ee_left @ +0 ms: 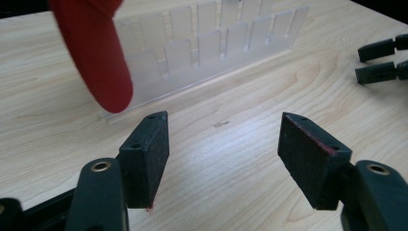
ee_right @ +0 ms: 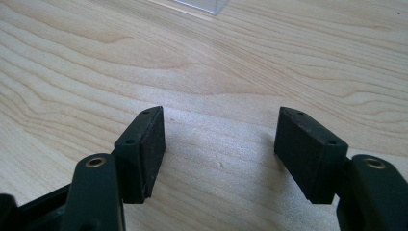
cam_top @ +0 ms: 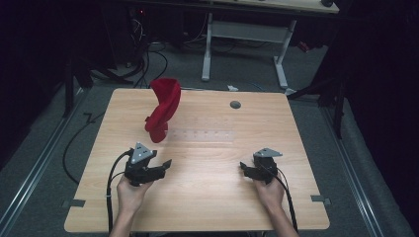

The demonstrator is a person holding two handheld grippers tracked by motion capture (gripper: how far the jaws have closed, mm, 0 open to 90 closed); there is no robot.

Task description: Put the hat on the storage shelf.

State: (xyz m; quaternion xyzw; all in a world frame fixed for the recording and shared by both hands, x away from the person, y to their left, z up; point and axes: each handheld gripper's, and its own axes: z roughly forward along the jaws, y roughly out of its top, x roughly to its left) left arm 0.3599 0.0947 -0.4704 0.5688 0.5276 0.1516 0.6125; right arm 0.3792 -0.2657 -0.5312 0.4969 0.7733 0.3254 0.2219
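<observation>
A red cloth (cam_top: 163,108) stands draped and twisted over the left end of a clear plastic slotted rack (cam_top: 202,135) in the middle of the wooden table (cam_top: 207,197). In the left gripper view the red cloth (ee_left: 94,57) hangs at upper left in front of the rack (ee_left: 211,53). My left gripper (cam_top: 162,160) sits near the front left and points toward the rack, jaws open with nothing between them (ee_left: 223,144). My right gripper (cam_top: 243,169) rests at the front right, open over bare wood (ee_right: 221,139). Its jaws (ee_left: 380,60) show at the far right of the left gripper view.
A grey round grommet (cam_top: 235,104) is set in the table's far side. A corner of the clear rack (ee_right: 202,5) peeks in at the top of the right gripper view. Beyond the table stand a white desk frame (cam_top: 247,44) and cables on the floor.
</observation>
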